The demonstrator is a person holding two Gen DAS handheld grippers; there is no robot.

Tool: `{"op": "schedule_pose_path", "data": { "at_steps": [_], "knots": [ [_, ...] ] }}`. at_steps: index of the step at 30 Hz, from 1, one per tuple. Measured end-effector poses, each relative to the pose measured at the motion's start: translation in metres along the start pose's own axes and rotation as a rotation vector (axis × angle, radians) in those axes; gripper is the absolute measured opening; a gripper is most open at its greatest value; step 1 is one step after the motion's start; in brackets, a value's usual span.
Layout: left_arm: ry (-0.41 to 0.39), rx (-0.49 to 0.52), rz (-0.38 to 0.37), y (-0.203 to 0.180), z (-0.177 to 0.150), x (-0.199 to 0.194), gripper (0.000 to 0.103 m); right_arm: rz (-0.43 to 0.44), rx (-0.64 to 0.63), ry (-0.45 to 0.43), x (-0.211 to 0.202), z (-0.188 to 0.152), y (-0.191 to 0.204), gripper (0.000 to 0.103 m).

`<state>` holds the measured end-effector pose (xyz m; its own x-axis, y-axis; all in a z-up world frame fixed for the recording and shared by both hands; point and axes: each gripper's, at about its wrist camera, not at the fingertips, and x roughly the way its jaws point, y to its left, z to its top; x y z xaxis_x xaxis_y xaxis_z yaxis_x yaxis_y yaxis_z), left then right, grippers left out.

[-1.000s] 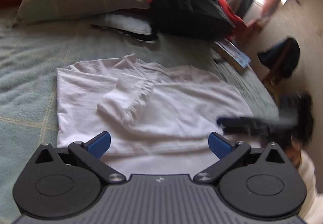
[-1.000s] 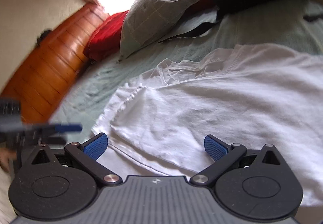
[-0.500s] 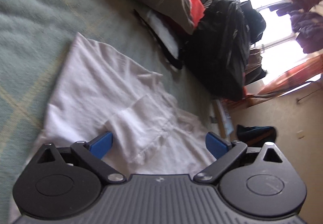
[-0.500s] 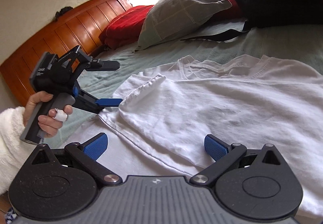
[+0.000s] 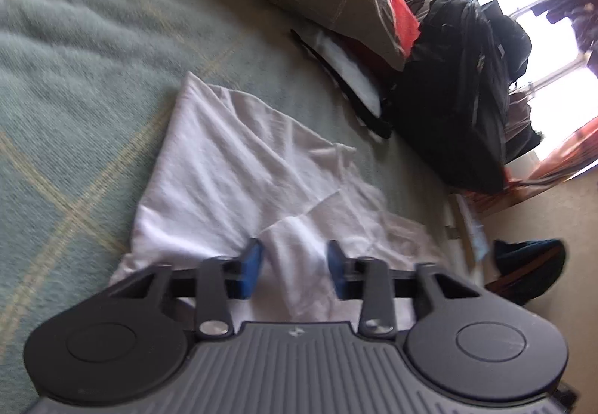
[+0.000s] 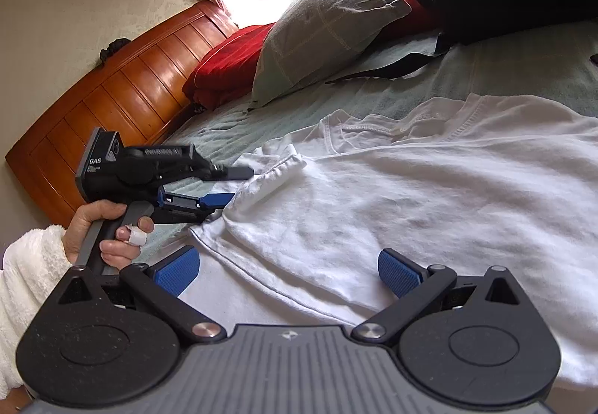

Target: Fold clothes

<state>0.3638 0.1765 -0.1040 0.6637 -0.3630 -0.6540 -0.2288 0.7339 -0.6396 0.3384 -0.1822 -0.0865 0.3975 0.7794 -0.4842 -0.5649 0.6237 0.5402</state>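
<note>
White T-shirt (image 6: 429,197) spread flat on the green bedspread (image 5: 74,59), collar toward the far pillows. Left sleeve already folded in over the chest, cuff lying on the body panel; right side, as far as visible, not folded. Hem and lower body unfolded too, so early in the job by the look of it.

Left gripper (image 5: 295,272) down at the left edge of the shirt, jaws closing on the folded sleeve cuff (image 6: 273,175), a bunch of white fabric between the blue pads (image 5: 249,274); cloth pinched up and gathered there. Right gripper (image 6: 287,270) low over the near part of the shirt, fingers spread wide, nothing held, no fabric between them.

Left to do, judging from the layout: settling the left sleeve, folding in the right side, then doubling the body.
</note>
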Motion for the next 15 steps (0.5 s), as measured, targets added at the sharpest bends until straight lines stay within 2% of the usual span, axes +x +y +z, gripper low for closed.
{"op": "schedule_pose_path", "data": {
  "at_steps": [1,3,7,11,15],
  "knots": [
    [-0.010,0.016,0.019,-0.002,-0.001,-0.002,0.011,0.001,0.003,-0.002,-0.001,0.000,-0.001,0.103],
    [-0.032,0.042,0.043,-0.006,-0.003,-0.008,0.008,0.001,0.009,-0.007,-0.001,0.000,-0.002,0.103],
    [-0.096,0.091,0.056,-0.015,-0.007,-0.029,0.006,-0.003,0.018,-0.016,-0.003,0.000,-0.003,0.103],
    [-0.150,0.078,0.075,-0.011,-0.014,-0.055,0.006,-0.002,0.025,-0.022,-0.003,0.001,-0.005,0.103],
    [-0.153,0.088,0.169,-0.007,-0.020,-0.064,0.008,-0.001,0.030,-0.025,-0.003,0.001,-0.007,0.103]
  ]
}}
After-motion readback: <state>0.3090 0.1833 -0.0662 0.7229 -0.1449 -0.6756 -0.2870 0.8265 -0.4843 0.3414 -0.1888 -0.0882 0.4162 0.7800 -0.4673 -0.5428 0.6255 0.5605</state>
